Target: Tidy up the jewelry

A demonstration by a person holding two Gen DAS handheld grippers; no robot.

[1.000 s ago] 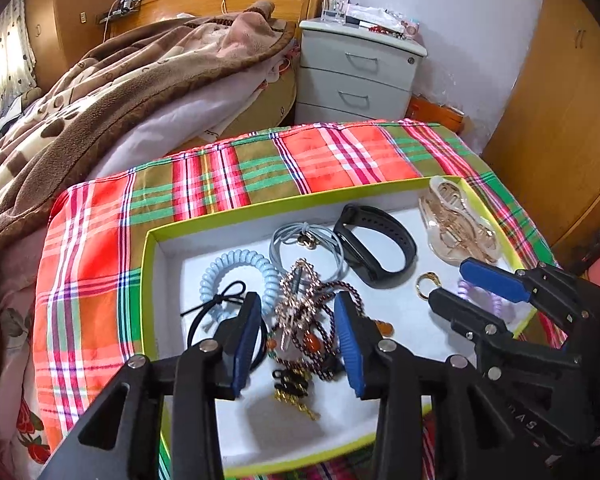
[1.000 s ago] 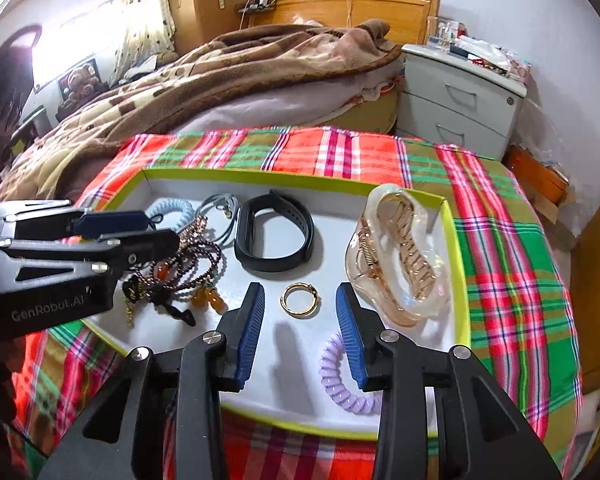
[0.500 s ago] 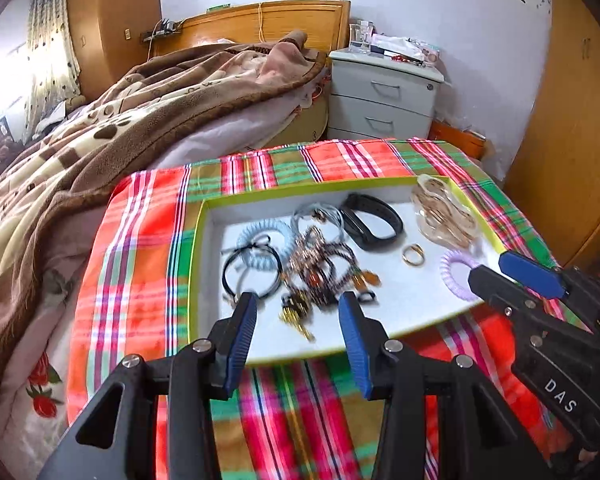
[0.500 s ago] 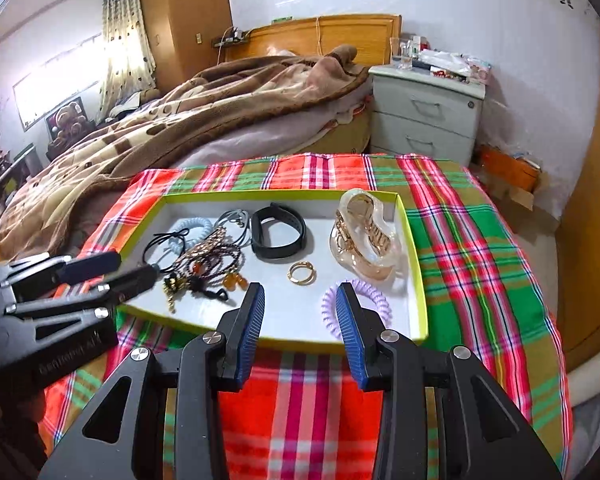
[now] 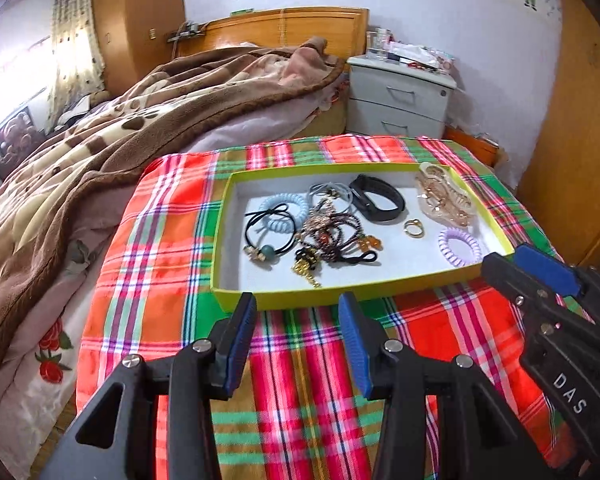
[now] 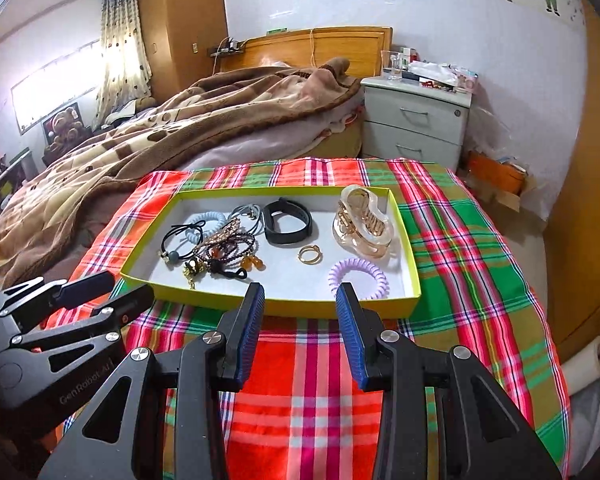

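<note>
A yellow-green tray (image 5: pixel 340 298) (image 6: pixel 300 306) lies on a plaid cloth. It holds a black wristband (image 5: pixel 378 202), a gold claw clip (image 5: pixel 444 200), a gold ring (image 5: pixel 414 228), a purple spiral hair tie (image 5: pixel 460 246), a blue spiral tie (image 5: pixel 282 212), a black elastic with a teal bead (image 5: pixel 266 240) and a tangle of beaded bracelets (image 5: pixel 332 236). My left gripper (image 5: pixel 296 304) hovers open just short of the tray's near rim, with nothing between its fingers. My right gripper (image 6: pixel 300 296) also stands open and empty at the near rim, towards the tray's right half.
The plaid cloth (image 5: pixel 300 392) covers a low surface beside a bed with a brown blanket (image 5: pixel 120 148). A grey nightstand (image 5: pixel 398 100) stands behind it, a wooden wardrobe (image 5: pixel 572 140) to the right. A cardboard roll (image 6: pixel 588 364) lies on the floor at right.
Both grippers have drawn back from over the tray to just before its near rim. The jewelry has stayed in place.
</note>
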